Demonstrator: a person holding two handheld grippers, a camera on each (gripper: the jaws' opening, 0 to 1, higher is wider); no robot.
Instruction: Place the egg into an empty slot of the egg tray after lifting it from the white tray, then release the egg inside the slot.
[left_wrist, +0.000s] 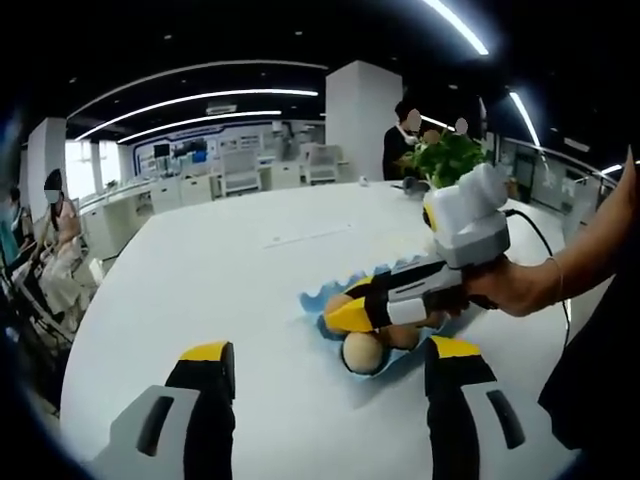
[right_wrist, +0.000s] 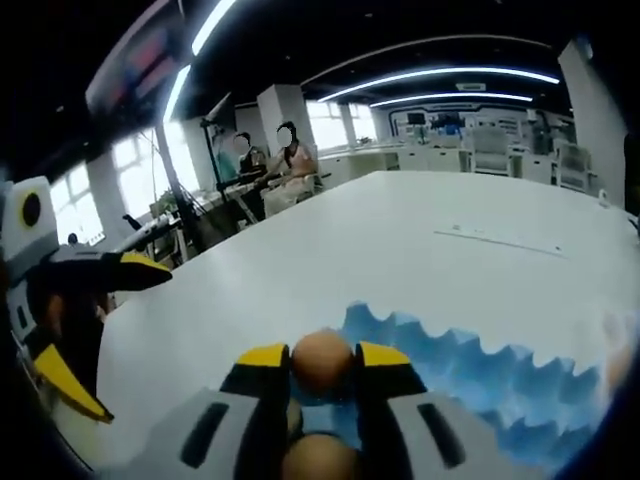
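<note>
Over the broad white table (right_wrist: 420, 250) and the scalloped blue egg tray (right_wrist: 470, 375), the right gripper (right_wrist: 322, 362) pinches a brown egg (right_wrist: 321, 360), ready to lower and release into a free slot, while the left gripper (left_wrist: 330, 365) hangs agape.

Left gripper view: faces the tray (left_wrist: 330, 300) from nearby, above table (left_wrist: 220, 270). Right gripper view: close over tray (right_wrist: 470, 375). Both share tray, table.

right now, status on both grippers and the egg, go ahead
Right gripper shut on egg, over the blue egg tray. Left gripper open, off to the side. More eggs already in tray. Nothing in the way.
</note>
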